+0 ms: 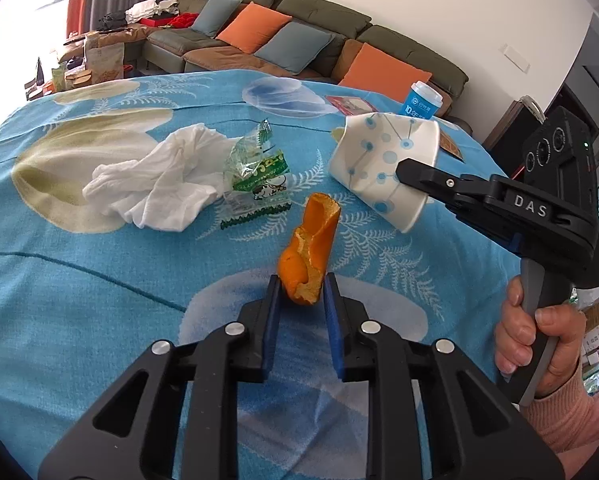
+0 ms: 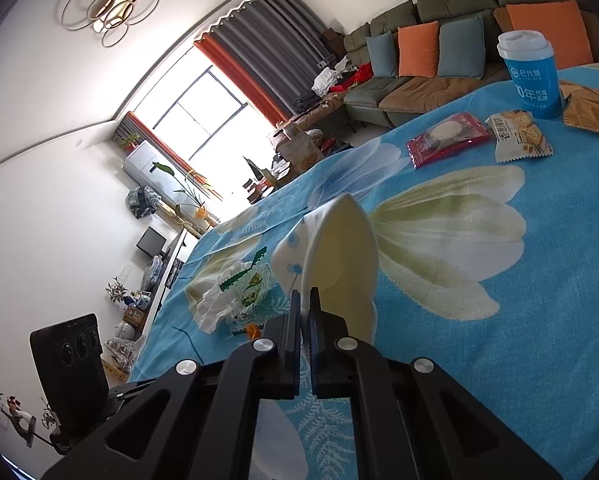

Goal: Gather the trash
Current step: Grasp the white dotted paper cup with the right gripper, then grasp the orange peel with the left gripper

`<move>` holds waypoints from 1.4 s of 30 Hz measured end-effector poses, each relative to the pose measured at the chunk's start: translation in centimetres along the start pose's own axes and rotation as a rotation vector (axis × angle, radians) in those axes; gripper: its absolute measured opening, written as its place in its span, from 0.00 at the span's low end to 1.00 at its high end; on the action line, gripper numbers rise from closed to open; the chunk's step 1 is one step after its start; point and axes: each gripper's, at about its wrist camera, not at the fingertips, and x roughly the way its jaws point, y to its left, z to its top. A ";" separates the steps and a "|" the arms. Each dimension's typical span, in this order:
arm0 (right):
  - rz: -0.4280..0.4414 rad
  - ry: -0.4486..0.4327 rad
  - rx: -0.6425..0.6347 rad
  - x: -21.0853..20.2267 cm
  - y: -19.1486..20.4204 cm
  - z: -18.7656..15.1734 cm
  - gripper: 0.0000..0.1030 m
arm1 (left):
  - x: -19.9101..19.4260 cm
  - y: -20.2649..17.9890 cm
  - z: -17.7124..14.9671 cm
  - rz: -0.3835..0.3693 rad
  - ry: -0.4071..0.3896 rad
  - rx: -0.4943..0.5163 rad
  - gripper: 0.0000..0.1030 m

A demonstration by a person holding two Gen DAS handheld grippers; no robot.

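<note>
**A:** What do I have in each hand?

**B:** My left gripper pinches an orange peel between its blue pads, the peel standing up from the fingertips above the blue floral cloth; my right gripper is clamped narrow on the wall of a white paper cup with blue dots, which is squashed flat and tilted, its mouth facing me in the right wrist view

**A:** What else lies around?

**B:** A crumpled white tissue and a clear wrapper with green print lie touching each other, just beyond the peel; farther off a red snack packet and a cracker packet lie side by side, near a blue lidded cup; a sofa with orange and blue cushions runs behind the table

**A:** Any writing?

**B:** "DAS" on the right gripper's body; "10年" on the blue cup, the rest too small to read; the wrappers' print I cannot make out
</note>
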 end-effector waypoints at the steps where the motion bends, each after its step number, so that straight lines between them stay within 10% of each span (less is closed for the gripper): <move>1: 0.003 -0.001 -0.001 -0.1 0.0 0.0 0.03 | 0.0 0.0 0.0 0.001 -0.001 0.000 0.21; 42: 0.166 0.086 -0.178 0.0 6.6 -1.8 0.03 | -9.9 1.8 -3.6 0.135 -0.175 -0.009 0.14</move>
